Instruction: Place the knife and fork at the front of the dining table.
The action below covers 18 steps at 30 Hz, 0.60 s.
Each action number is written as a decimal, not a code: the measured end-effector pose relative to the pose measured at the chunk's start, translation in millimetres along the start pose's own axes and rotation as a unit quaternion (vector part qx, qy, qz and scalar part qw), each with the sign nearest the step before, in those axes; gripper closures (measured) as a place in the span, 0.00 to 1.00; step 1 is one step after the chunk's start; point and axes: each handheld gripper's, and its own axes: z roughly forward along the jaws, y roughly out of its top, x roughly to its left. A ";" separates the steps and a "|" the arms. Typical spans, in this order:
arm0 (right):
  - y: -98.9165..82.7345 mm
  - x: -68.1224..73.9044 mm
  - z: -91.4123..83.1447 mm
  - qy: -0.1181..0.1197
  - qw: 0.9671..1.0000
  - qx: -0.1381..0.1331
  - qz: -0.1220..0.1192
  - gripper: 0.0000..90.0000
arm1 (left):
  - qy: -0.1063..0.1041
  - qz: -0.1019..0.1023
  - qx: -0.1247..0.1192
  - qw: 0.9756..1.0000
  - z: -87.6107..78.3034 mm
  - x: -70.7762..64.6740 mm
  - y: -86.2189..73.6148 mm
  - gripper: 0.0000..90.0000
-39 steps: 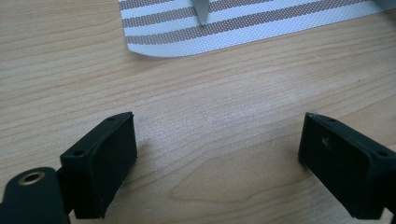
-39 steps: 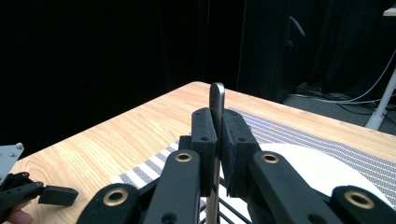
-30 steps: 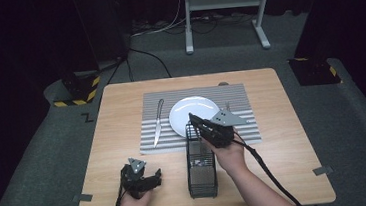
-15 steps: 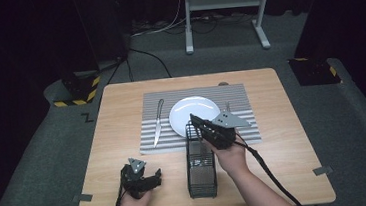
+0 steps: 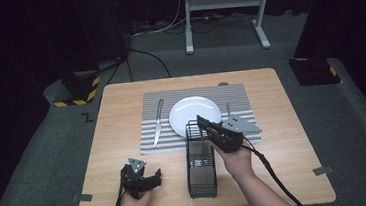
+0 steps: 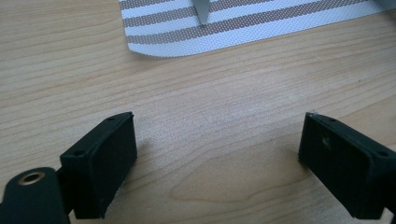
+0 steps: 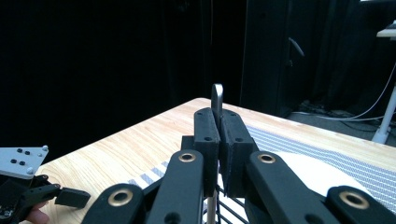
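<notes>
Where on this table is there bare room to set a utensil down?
Bare wood left of the mat, beyond the knife, and right of the mat toward the edge. Crowded: the middle, with plate, fork, wire caddy and right claw.

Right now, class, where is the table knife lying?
In the high view, the knife lies on the striped placemat, just left of the white plate, beyond the left gripper.
</notes>
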 end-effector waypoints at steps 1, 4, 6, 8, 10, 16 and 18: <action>0.0 0.0 0.0 0.000 1.000 0.000 0.000 0.97 | 0.000 0.000 0.000 1.000 0.0 0.0 0.0 0.12; -0.5 -0.3 -1.1 0.004 1.000 -0.003 -0.005 0.97 | 0.000 0.000 0.000 1.000 0.0 0.0 0.0 0.12; 0.0 -0.3 0.4 0.006 1.000 -0.002 -0.004 0.97 | 0.000 0.000 0.000 1.000 0.0 0.0 0.0 0.12; 0.3 0.3 1.2 0.005 1.000 -0.001 -0.006 0.97 | 0.000 0.000 0.000 1.000 -0.1 0.0 0.0 0.12; 1.3 4.4 2.3 0.008 1.000 0.001 -0.019 0.97 | 0.001 0.000 0.000 1.000 -0.1 0.1 0.0 0.12; 1.6 9.6 3.0 0.006 0.999 -0.002 -0.032 0.97 | 0.001 0.000 0.000 1.000 -0.1 0.1 0.0 0.12; 2.0 10.0 1.6 0.003 0.999 -0.004 -0.037 0.97 | 0.001 0.000 0.000 1.000 -0.1 0.1 0.0 0.12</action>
